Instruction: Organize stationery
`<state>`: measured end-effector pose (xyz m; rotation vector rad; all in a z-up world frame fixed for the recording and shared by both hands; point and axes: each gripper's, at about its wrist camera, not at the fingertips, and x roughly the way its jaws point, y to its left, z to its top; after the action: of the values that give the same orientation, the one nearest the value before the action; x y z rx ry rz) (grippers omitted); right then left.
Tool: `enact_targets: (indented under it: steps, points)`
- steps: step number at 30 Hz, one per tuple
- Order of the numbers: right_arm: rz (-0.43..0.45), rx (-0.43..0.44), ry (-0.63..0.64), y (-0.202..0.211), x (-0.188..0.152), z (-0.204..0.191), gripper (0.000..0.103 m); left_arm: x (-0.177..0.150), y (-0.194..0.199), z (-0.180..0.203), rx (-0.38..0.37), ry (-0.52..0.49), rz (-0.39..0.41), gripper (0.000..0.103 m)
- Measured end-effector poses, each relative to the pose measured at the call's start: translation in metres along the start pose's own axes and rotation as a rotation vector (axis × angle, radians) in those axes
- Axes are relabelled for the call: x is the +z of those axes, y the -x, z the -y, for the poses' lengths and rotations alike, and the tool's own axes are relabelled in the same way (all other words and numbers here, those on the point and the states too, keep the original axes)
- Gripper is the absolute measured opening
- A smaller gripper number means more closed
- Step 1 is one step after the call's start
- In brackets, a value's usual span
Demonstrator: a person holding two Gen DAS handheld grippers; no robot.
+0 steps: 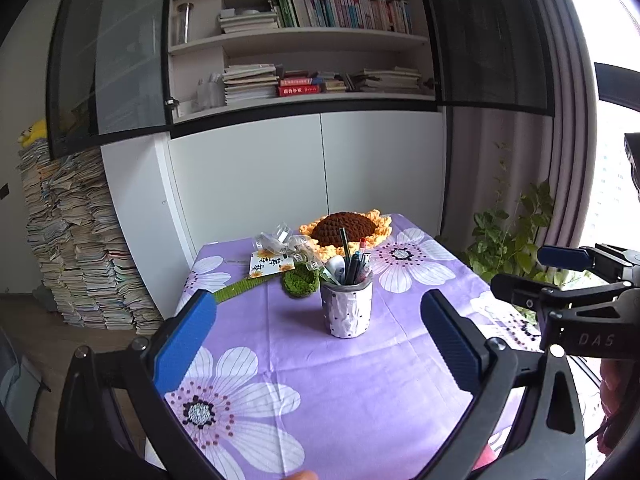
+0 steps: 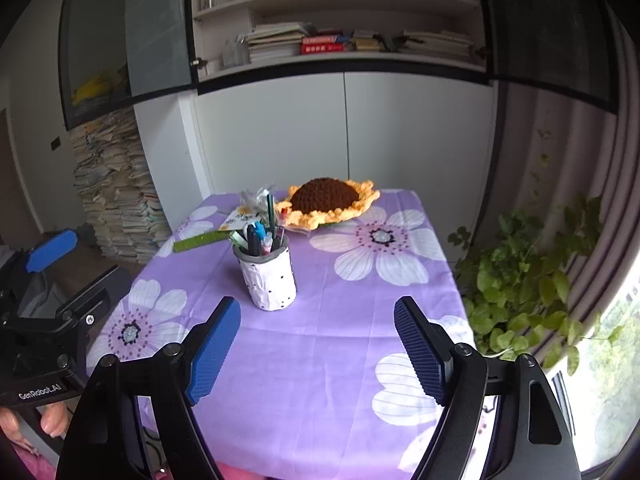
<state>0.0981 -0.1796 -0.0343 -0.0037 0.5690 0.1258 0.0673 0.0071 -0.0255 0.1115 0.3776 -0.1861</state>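
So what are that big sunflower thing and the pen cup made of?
The sunflower looks crocheted from yarn: a knobbly brown stitched dome with ruffled yellow petals, soft and matte. The pen cup is harder to call: its white, dark-dotted wall is crinkled like wrapped paper or hand-shaped clay, with a grey rim, matte. The tablecloth under both seems printed cotton-like fabric, given its creases.

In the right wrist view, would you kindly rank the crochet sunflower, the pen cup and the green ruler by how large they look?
Largest to smallest:
1. crochet sunflower
2. pen cup, though nearness to the camera may inflate it
3. green ruler
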Motion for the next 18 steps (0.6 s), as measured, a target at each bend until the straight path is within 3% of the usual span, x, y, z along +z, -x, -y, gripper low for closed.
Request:
enact_targets:
  steps: [8, 18]
  points:
    - [0.14, -0.034, -0.008, 0.065, -0.014, -0.016, 0.095, -0.018, 0.044, 0.011, 0.001, 0.003, 0.011, 0.102]
    - [0.154, -0.057, 0.005, 0.115, -0.033, -0.033, 0.095, -0.018, 0.103, 0.007, 0.003, 0.039, 0.113, 0.102]
